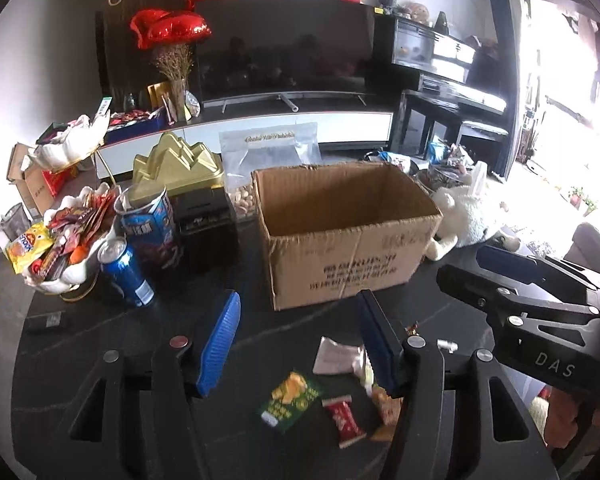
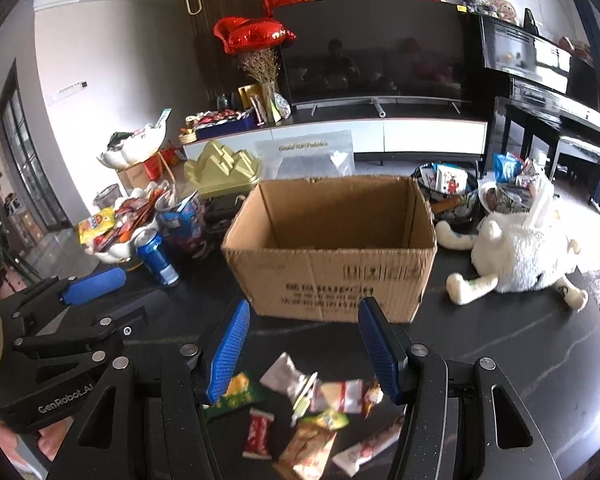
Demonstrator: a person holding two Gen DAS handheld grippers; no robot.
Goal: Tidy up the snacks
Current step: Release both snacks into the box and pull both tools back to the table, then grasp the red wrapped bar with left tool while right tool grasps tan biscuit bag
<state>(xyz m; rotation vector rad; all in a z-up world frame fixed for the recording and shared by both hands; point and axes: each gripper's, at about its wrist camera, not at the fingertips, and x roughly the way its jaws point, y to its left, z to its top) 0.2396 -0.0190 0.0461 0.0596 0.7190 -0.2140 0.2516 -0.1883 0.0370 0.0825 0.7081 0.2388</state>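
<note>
**Both grippers empty above the snack pile, box waiting**

The left gripper (image 1: 298, 344) and right gripper (image 2: 302, 344) both stand open with nothing between the blue pads, angled down over the loose snacks (image 2: 312, 412) on the dark table (image 2: 520, 344). The box (image 2: 332, 248) sits open-topped just behind the pile, directly ahead of both grippers; that placement probably makes it the place the packets are meant to go. Its visible inside looks bare, though the near wall hides the floor, so I cannot be sure nothing lies in it.

The packets lie scattered and partly overlapping, near the table's front edge, within easy reach of either gripper. A green packet (image 1: 290, 400) and a red packet (image 1: 344, 420) lie apart from the rest and look simplest to pick first.

The right wrist view shows the whole heap, including the lower packets that the left view cuts off, plus the white plush toy (image 2: 524, 256) beside the box. The left wrist view gives the clearer look at the can (image 1: 126, 272) and the snack dish (image 1: 60, 248) at the left.
</note>
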